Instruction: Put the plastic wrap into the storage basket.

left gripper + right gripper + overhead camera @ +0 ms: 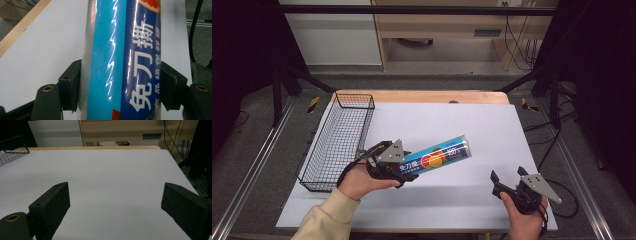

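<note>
White sheeting covers the surface, whose wooden far edge shows beyond it; past that edge stand pale wooden furniture and dark cables on a grey floor.

Item count:
- One wire basket, black, rectangular, standing along the left edge of the surface.
- One roll in a glossy wrapper, the single item in hand.
- Two grippers, one per hand.

Left gripper: located just right of the basket, near the front of the surface. Its jaws are clamped on the lower end of the roll, one pad pressing each side, as the left gripper view confirms. The roll is held above the surface, slanting up and to the right in the high view, clear of the basket.

Right gripper: located near the front right corner of the surface, well apart from the roll. Its jaws stand wide apart with nothing between them; bare white sheet lies ahead of them in the right gripper view.

Markings on the roll: the wrapper is light blue and dark blue with a white zigzag line between the two fields and a red-orange round emblem. Large white Chinese characters read 免刀撕. Smaller characters beside them are too blurred to read reliably.
</note>
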A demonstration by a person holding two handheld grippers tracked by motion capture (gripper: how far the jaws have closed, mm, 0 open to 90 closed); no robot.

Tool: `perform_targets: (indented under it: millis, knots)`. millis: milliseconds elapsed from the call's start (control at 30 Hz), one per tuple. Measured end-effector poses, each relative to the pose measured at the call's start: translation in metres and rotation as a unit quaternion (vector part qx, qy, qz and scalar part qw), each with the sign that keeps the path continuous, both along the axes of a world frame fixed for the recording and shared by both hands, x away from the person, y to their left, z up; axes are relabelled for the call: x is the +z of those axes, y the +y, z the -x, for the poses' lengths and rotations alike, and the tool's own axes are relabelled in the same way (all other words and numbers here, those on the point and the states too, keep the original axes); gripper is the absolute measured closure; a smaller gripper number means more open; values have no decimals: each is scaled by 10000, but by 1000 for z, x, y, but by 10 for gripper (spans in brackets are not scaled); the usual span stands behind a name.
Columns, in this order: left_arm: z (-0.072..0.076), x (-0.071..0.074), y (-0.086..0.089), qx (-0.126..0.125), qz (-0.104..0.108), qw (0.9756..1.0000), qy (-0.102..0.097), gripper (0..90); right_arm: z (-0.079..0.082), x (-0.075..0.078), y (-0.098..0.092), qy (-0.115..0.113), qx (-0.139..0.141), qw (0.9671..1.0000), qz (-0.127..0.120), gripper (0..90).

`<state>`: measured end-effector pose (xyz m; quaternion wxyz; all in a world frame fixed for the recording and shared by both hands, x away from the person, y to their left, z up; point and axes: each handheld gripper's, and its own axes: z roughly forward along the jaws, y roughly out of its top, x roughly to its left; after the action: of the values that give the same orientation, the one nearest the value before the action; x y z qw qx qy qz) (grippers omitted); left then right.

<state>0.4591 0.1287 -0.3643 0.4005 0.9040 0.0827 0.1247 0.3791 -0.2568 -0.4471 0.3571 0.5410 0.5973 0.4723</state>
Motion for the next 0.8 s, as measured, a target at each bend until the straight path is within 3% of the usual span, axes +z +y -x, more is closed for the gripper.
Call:
perform_targets:
  millis: [200,367,800]
  knots:
    - [-1,4,4,261,143,9995,81,312,2,2,1,-33,15,10000,-37,87]
    - [-2,8,7,323,278,9990,140,313,2,2,0,-58,17,10000,-53,87]
    - [6,44,29,745,368,9965,35,315,4,4,-2,-102,-3,9998,-158,92]
